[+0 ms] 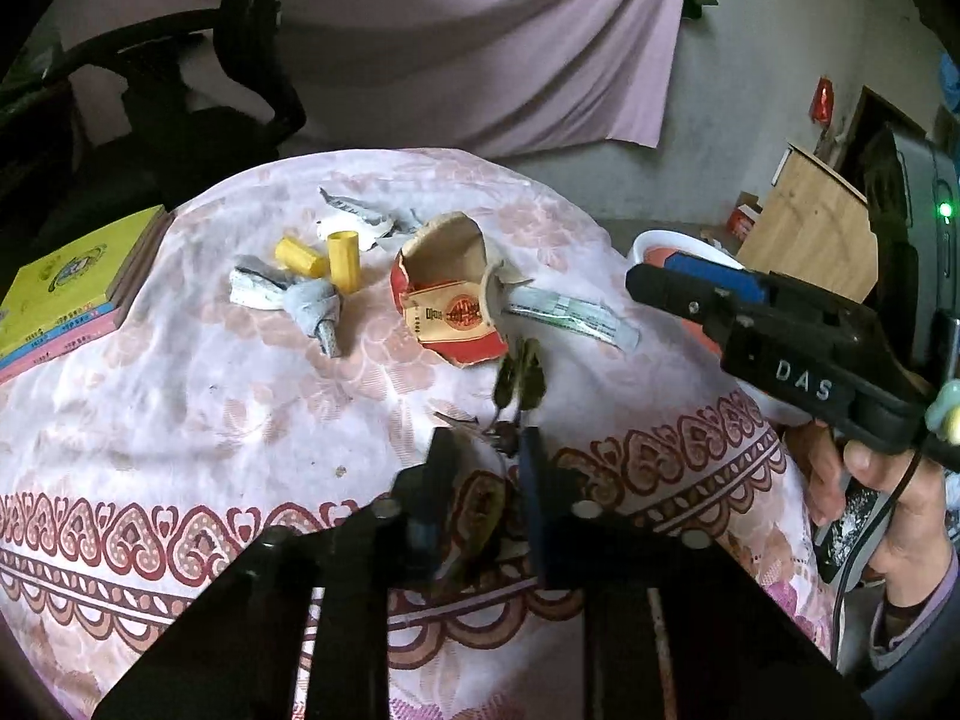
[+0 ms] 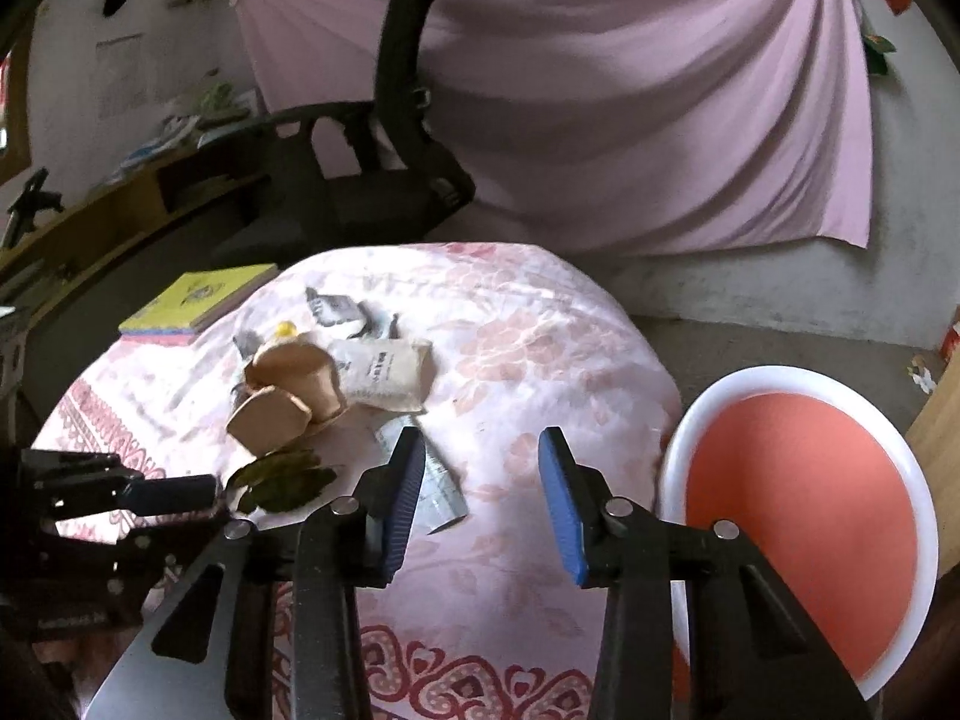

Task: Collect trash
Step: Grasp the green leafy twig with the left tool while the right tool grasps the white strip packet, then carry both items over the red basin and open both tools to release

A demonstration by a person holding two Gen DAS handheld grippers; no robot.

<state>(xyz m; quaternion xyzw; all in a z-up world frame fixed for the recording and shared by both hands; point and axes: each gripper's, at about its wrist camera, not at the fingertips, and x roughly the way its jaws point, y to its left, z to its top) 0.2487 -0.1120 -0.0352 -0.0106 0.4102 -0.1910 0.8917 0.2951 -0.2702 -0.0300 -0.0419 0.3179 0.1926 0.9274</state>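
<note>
Leaves (image 1: 519,378) sit pinched in the left gripper (image 1: 486,474) jaws; right gripper (image 2: 480,498) jaws gape, released.

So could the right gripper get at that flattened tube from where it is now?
Probably yes. The right gripper is open, and the flattened tube lies on the cloth just by its left finger, nothing covering the near end. Its far end tucks under the torn carton.

Bare cloth (image 2: 510,540) beside trash pile (image 2: 312,384)
</note>
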